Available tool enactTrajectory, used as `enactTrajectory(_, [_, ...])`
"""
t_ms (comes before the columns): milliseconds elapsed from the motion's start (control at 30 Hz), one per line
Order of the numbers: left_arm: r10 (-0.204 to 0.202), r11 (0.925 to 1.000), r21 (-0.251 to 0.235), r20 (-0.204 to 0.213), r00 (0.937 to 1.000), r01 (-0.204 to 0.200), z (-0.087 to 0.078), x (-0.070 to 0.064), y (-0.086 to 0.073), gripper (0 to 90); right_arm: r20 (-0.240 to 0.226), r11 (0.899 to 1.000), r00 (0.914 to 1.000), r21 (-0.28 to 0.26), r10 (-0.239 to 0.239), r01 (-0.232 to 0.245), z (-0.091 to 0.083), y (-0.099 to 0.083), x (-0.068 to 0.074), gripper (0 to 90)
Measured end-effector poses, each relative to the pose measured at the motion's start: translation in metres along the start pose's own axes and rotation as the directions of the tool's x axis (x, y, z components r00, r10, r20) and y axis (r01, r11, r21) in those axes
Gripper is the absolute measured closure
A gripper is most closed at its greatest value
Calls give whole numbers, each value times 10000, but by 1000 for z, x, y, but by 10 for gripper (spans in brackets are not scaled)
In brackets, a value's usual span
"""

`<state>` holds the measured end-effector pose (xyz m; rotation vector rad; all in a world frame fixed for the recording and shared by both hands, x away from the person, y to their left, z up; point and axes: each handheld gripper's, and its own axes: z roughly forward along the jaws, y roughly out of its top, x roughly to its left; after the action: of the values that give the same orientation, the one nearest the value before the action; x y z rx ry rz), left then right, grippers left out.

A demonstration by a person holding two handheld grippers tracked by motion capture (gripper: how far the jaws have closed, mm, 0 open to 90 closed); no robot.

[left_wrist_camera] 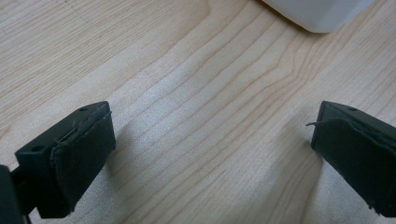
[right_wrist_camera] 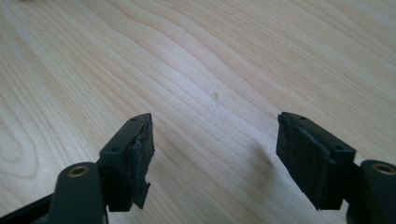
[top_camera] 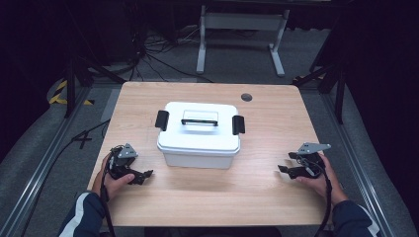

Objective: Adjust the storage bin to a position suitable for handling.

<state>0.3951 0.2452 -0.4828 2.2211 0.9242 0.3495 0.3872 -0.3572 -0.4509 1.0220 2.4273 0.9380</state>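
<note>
A pale wooden counter [top_camera: 267, 187] with rounded corners and a clear grain running across it. Sitting square in the middle, a white plastic storage box [top_camera: 199, 143] with black side latches and a black lid handle. Up near the far edge, a small round dark grommet [top_camera: 246, 97] set in the top.

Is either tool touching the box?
No, the left tool and right tool rest apart from the box.
</note>
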Motion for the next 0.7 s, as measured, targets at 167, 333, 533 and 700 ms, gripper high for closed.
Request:
enactTrajectory(167, [4, 10000, 3, -1, 10000, -4, 0, 0, 0, 2, 3, 9996, 9997, -117, -247, 247, -10, 9, 1, 300])
enactTrajectory(333, [-28, 10000, 0, -3, 10000, 28, 0, 0, 0, 2, 21, 9981, 9986, -318, -522, 522, -19, 20, 3, 315])
enactTrajectory(533, [-58, 10000, 6, 17, 10000, 58, 0, 0, 0, 2, -189, 9917, 9920, -338, -1248, 1241, -34, 40, 3, 393])
enactTrajectory(700, [-62, 10000, 16, 10, 10000, 62, 0, -1, 0, 3, -204, 9856, 9859, -382, -1658, 1649, -45, 57, 3, 395])
